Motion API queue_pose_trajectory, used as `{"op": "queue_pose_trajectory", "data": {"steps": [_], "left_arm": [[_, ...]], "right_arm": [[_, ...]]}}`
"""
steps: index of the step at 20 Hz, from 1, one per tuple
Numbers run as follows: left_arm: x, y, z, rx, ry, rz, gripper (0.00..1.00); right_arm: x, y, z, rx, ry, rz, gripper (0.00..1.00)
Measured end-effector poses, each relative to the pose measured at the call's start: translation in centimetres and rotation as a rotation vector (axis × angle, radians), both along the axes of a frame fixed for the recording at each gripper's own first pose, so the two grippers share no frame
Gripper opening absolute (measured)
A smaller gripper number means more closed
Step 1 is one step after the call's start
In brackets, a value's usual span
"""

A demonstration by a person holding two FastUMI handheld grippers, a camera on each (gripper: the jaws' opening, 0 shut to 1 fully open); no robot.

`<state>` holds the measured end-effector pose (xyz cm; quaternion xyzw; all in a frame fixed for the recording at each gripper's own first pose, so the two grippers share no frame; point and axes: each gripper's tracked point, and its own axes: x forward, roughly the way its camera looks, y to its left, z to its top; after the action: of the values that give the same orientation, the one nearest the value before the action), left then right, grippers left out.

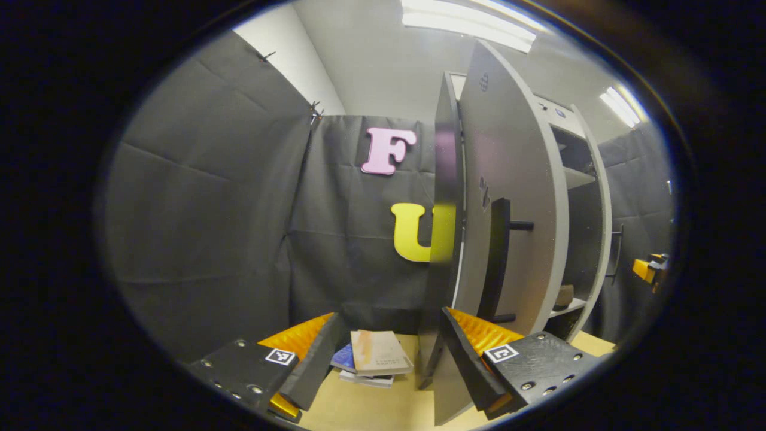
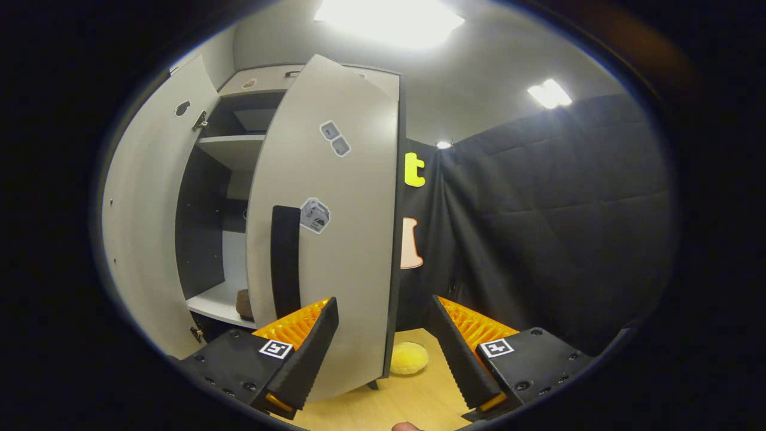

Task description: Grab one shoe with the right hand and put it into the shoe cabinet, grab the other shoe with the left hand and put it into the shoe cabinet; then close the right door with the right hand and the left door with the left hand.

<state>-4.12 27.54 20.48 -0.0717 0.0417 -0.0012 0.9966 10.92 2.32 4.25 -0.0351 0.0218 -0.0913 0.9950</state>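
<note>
**Doors next: each claw facing its own door**

You are facing the cabinet [image 2: 239, 78] with both doors standing ajar and both claws gaping with nothing between their fingers. The shoes look to be in already: a brownish shoe [image 2: 243, 304] is sitting on the low white shelf [image 2: 209, 308] inside, seen through the gap between the doors; I cannot make out a second one.

In the right gripper view, the right door [image 2: 335, 227] is standing tall just ahead of your right claw [image 2: 383, 353], slightly to its left, its long axis upright, its black handle [image 2: 285, 263] running vertically above the left finger. That hand is the nearer one to it, so I judge the push belongs there first.

In the left gripper view, the left door [image 1: 508, 197] is rising just ahead and right of your left claw [image 1: 389, 359], edge toward you, its vertical handle [image 1: 497, 257] above the right finger. Books [image 1: 374, 356] are lying on the floor between the fingers.
</note>
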Motion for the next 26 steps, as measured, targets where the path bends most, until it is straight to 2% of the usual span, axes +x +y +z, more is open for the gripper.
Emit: {"op": "queue_pose_trajectory", "data": {"steps": [1, 2, 4, 5, 6, 7, 8, 9, 10, 11, 13, 14, 17, 18, 21, 23, 25, 26], "left_arm": [[0.2, -1.0, 0.4, -0.003, -0.01, -0.02, 0.97], [0.3, -1.3, 0.9, 0.018, -0.024, -0.011, 0.97], [0.2, -2.1, 1.1, 0.054, -0.036, -0.014, 0.99], [0.1, -2.8, 1.1, 0.053, -0.032, -0.019, 0.93], [0.0, -3.7, 1.2, 0.039, -0.029, -0.028, 0.99], [-0.2, -4.7, 1.2, 0.022, -0.023, -0.036, 0.99], [-0.3, -5.9, 1.3, 0.009, -0.025, -0.043, 0.93], [-0.2, -7.2, 1.4, 0.002, -0.027, -0.048, 0.93], [-0.2, -8.5, 1.5, 0.0, -0.029, -0.047, 0.93], [-0.3, -9.7, 1.7, 0.002, -0.033, -0.045, 0.99], [-0.2, -12.0, 1.8, 0.003, -0.037, -0.043, 0.93], [0.0, -13.1, 1.9, 0.0, -0.037, -0.044, 0.93], [1.1, -16.3, 2.0, -0.02, -0.038, -0.047, 0.93], [1.8, -17.5, 2.0, -0.029, -0.04, -0.052, 0.99], [3.9, -21.6, 2.5, -0.045, -0.053, -0.084, 0.99], [4.6, -23.1, 2.5, -0.019, -0.058, -0.071, 0.99], [4.6, -23.9, 2.7, 0.02, -0.072, -0.052, 0.99], [4.3, -24.0, 2.8, 0.038, -0.078, -0.044, 0.99]], "right_arm": [[-0.3, -0.9, -0.1, -0.006, 0.0, -0.01, 0.94], [-0.7, -2.0, -0.1, -0.012, 0.002, -0.022, 0.98], [-1.1, -3.8, -0.4, -0.013, 0.0, -0.038, 0.98], [-1.1, -4.6, -0.4, -0.01, -0.001, -0.036, 0.98], [-1.1, -5.3, -0.7, -0.008, 0.006, -0.029, 0.97], [-1.0, -5.9, -0.8, -0.009, 0.01, -0.022, 0.98], [-0.8, -6.7, -0.8, -0.012, 0.01, -0.021, 0.94], [-0.7, -7.5, -0.9, -0.013, 0.014, -0.017, 0.98], [-0.5, -8.2, -1.0, -0.01, 0.02, -0.01, 0.97], [-0.4, -8.8, -1.0, -0.005, 0.021, -0.003, 0.97], [-0.6, -10.3, -0.9, 0.005, 0.022, 0.005, 0.94], [-0.6, -11.1, -1.0, 0.009, 0.025, 0.007, 0.98], [-0.8, -12.8, -1.5, 0.016, 0.041, 0.017, 0.98], [-0.9, -13.4, -1.7, 0.016, 0.046, 0.021, 0.98], [-1.4, -14.7, -2.3, 0.012, 0.063, 0.04, 0.98], [-1.6, -15.4, -2.6, 0.013, 0.072, 0.063, 0.94], [-1.8, -15.7, -3.0, 0.016, 0.079, 0.096, 0.98], [-1.8, -15.5, -3.1, 0.021, 0.081, 0.121, 0.94]]}}
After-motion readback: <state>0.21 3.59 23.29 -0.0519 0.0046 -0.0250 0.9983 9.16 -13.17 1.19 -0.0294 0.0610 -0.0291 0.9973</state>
